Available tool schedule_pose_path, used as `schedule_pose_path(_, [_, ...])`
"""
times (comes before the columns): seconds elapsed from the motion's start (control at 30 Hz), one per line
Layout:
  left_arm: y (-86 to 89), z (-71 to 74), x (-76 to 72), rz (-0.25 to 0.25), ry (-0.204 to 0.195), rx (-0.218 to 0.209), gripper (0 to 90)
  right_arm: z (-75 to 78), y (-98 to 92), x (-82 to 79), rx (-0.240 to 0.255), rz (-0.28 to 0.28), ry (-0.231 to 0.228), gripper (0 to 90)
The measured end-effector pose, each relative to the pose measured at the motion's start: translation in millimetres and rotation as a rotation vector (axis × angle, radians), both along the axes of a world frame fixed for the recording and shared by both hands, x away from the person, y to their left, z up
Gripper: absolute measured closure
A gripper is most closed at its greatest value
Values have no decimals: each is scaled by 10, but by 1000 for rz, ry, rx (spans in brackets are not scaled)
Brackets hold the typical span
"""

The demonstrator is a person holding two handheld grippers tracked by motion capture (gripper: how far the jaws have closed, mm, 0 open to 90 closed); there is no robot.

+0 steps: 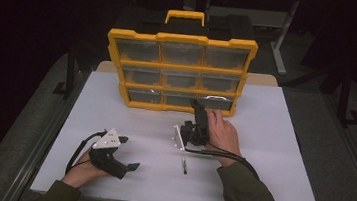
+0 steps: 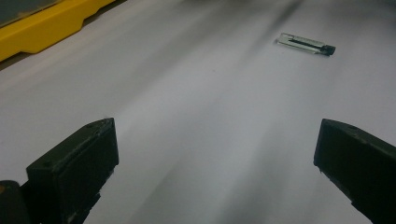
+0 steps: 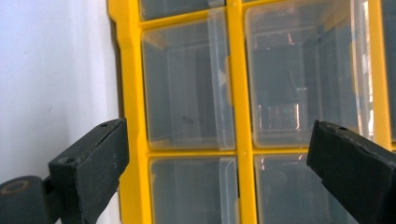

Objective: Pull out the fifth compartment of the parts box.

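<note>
A yellow organiser with clear plastic drawers stands upright at the back of the white table. My right gripper is open, rolled on its side, and points at the organiser's bottom row from close by. In the right gripper view its jaws stand wide apart in front of the clear drawers, holding nothing. My left gripper rests open near the table's front left. A small clear tube with a black tip lies between the two hands; in the left gripper view the tube lies ahead, to the right.
The organiser has a yellow carry handle on top, and its yellow base edge shows in the left gripper view. A black cable trails from the right gripper over the sleeve. Dark floor and table legs surround the table.
</note>
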State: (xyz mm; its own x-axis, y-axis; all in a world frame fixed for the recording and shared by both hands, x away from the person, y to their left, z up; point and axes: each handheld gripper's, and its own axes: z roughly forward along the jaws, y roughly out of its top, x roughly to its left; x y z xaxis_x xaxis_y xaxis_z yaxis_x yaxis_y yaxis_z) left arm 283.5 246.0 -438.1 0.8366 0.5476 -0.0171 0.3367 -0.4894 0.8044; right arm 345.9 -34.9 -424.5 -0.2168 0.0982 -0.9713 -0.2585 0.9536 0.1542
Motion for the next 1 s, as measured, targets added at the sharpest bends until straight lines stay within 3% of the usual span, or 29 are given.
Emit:
schedule_pose_path(0.7, [-15, -6, -14, -11, -8, 14, 0, 174, 85, 68, 4, 9, -36, 54])
schedule_pose_path(0.97, [-22, -6, -22, 3, -1, -19, 0, 247, 107, 106, 5, 8, -45, 54])
schedule_pose_path(1.0, [-9, 2, -12, -7, -9, 4, 0, 257, 110, 110, 4, 7, -48, 55])
